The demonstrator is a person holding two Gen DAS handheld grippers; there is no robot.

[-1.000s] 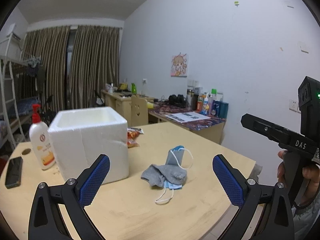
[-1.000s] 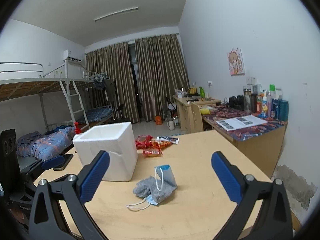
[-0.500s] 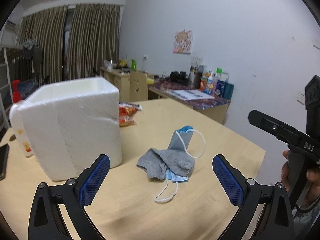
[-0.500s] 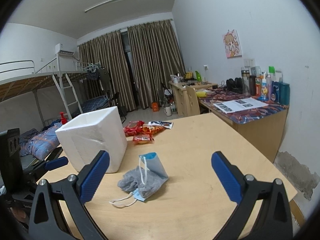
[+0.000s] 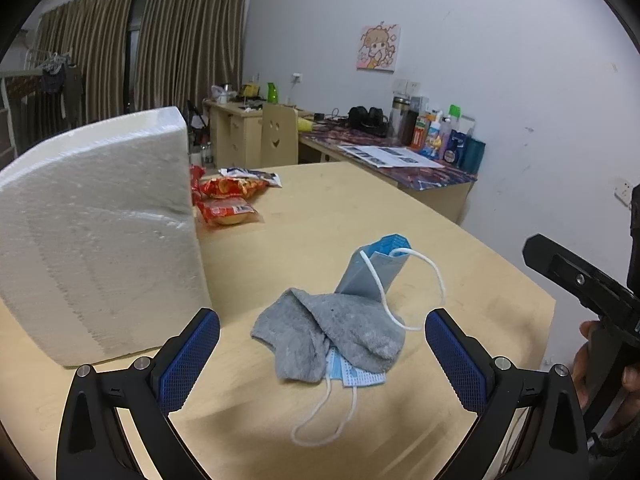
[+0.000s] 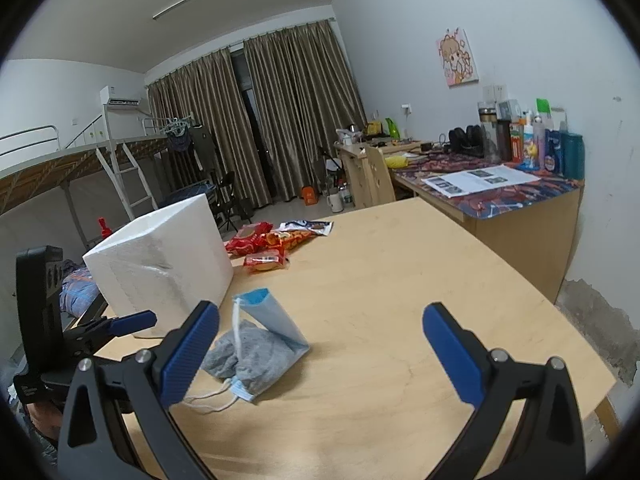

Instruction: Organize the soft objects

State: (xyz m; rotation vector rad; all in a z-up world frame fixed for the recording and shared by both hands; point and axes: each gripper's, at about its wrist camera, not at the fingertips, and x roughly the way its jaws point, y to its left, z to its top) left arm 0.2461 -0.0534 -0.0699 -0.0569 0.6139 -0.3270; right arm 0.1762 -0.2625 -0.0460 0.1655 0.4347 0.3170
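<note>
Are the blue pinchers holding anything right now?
No. The left gripper and right gripper are both open and empty; the grey sock lies on the table.

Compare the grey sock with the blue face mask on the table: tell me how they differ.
The grey sock is fuzzy knit cloth; the blue face mask is smooth and pleated. The sock lies slumped in a heap, while one end of the mask stands up above it. The sock sits on top, the mask partly under it. The mask has white ear loops; the sock has none. Both are soft, rest on the wooden table, and neither is gripped.
</note>
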